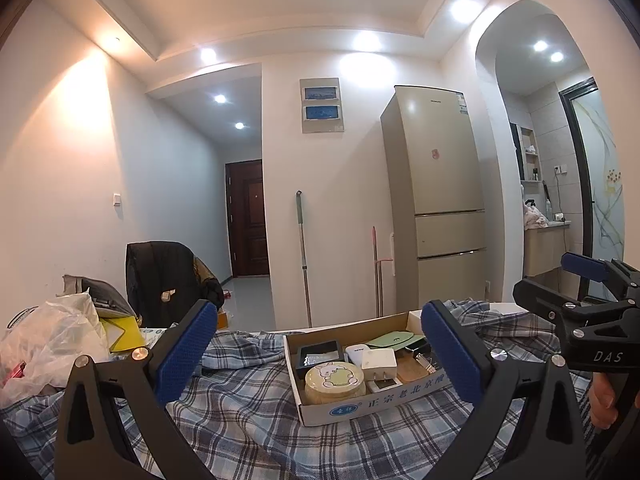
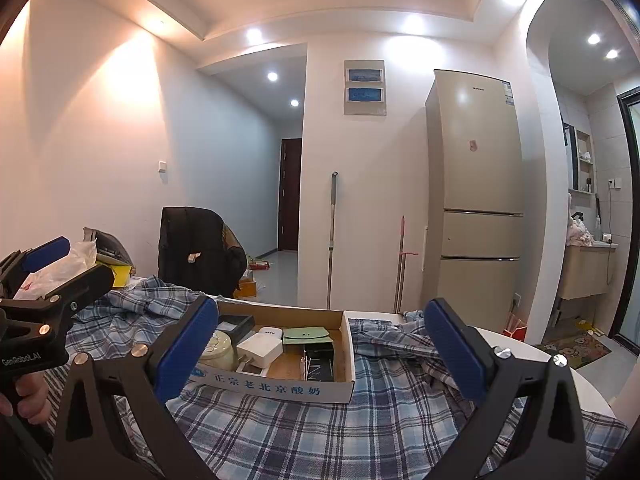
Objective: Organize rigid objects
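Observation:
A shallow cardboard box (image 1: pixel 360 404) (image 2: pixel 276 388) with blue print on its front wall sits on a blue plaid cloth. Inside lie a round yellow tin with a rabbit picture (image 1: pixel 334 380) (image 2: pixel 216 346), a white plug adapter (image 1: pixel 379 364) (image 2: pixel 260 350), a small black box (image 1: pixel 320 352), a green pouch (image 1: pixel 394 340) (image 2: pixel 306 336) and a wooden piece (image 1: pixel 414 370). My left gripper (image 1: pixel 316 354) is open, a little short of the box. My right gripper (image 2: pixel 320 354) is open too, at about the same distance. Neither holds anything.
The plaid cloth (image 1: pixel 248 420) covers a white round table (image 2: pixel 520 344). Plastic bags and a grey bag (image 1: pixel 60 336) pile at the left. A chair with a black jacket (image 1: pixel 168 280) stands behind. A fridge (image 1: pixel 436 200) and mops (image 1: pixel 302 256) stand at the far wall.

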Demonstrator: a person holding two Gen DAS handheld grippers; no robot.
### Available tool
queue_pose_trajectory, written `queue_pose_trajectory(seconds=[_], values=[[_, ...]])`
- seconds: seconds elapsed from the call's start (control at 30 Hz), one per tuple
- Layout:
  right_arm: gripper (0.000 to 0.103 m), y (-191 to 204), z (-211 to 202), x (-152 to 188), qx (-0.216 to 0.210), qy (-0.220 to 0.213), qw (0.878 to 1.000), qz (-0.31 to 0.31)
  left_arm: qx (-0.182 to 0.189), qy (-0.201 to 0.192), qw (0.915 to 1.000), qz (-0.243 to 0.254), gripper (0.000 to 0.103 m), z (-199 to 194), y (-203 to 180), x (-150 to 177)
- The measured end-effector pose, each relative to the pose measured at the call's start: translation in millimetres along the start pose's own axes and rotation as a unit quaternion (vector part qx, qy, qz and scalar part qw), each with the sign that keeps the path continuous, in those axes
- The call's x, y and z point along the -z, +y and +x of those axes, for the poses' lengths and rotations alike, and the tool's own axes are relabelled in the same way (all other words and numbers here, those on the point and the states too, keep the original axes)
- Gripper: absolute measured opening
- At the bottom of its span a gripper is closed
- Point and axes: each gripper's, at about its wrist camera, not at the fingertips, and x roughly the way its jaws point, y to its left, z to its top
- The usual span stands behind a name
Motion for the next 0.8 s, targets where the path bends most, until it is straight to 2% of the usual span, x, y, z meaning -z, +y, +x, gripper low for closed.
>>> queue_pose_trajectory(seconds=[0.8], values=[[0.103, -4.1, 3.7, 1.0, -0.002, 0.006, 1.000, 0.002, -0.001, 0.000, 1.0000, 0.000, 0.103, 0.4, -0.2, 0.5]])
